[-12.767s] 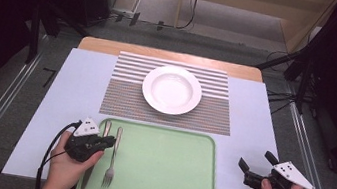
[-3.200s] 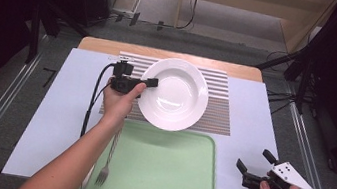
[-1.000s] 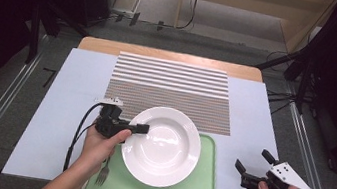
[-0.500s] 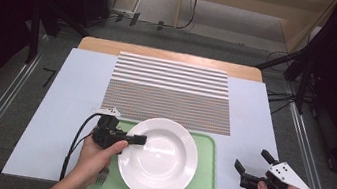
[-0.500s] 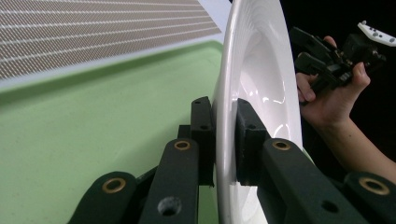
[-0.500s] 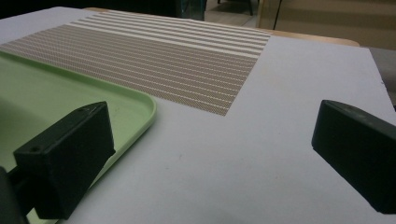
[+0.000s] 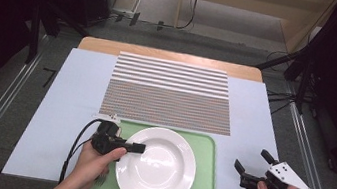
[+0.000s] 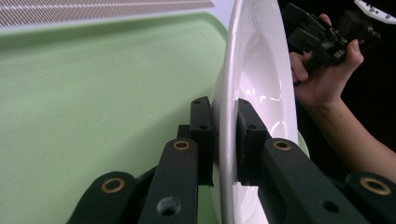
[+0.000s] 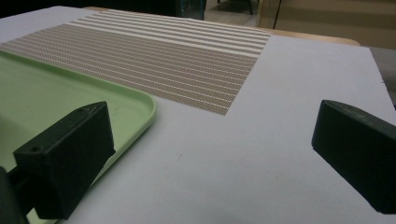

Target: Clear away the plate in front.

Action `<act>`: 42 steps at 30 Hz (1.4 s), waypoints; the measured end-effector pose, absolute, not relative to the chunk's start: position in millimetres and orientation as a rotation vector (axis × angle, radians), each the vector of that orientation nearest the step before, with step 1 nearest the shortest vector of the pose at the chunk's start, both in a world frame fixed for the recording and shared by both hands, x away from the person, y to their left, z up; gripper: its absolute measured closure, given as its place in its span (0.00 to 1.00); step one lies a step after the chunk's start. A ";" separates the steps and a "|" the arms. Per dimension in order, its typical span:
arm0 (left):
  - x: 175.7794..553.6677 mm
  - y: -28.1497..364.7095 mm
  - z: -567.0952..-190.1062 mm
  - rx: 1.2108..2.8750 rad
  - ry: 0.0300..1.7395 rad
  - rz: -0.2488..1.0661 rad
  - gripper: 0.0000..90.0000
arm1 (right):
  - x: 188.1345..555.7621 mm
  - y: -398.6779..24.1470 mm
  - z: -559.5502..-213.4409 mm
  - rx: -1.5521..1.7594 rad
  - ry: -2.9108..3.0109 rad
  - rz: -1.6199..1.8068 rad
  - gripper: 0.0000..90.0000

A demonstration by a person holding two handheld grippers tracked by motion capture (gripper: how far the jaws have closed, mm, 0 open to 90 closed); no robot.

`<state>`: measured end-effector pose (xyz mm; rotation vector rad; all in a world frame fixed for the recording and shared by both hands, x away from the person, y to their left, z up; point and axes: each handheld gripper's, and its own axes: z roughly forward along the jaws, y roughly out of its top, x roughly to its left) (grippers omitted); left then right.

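Dim room with dark stands and a grey floor around a wooden table (image 7: pixel 172 56) under a pale sheet (image 7: pixel 72 85), striped placemat (image 7: pixel 169 92) laid across its far half. Nearer, left gripper (image 7: pixel 137 147) clamped on the left rim of the white plate (image 7: pixel 158 169), one pad over and one under the rim (image 8: pixel 224 135) in the left gripper view. Plate over the green tray (image 7: pixel 204 181) at the near edge, covering most of it; unclear whether resting flat or just above. Right gripper (image 7: pixel 253 166) held off the tray's right side, above the sheet, jaws wide apart and empty, both pads (image 9: pixel 70 154) apart in the right gripper view.

Fork tines (image 7: pixel 101 181) barely visible under the left wrist, the rest hidden by hand and plate. Tray's near edge cut off by the frame.

Compared with a second ago, plate drawn nearer and a little lower, now clear of the placemat; right hand in the same spot.
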<state>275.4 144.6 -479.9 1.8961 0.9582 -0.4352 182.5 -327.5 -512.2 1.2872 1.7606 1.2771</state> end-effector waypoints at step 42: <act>271.6 133.0 -470.7 2.105 0.956 0.063 0.45 | 183.3 -326.6 -512.7 1.276 1.768 1.265 0.00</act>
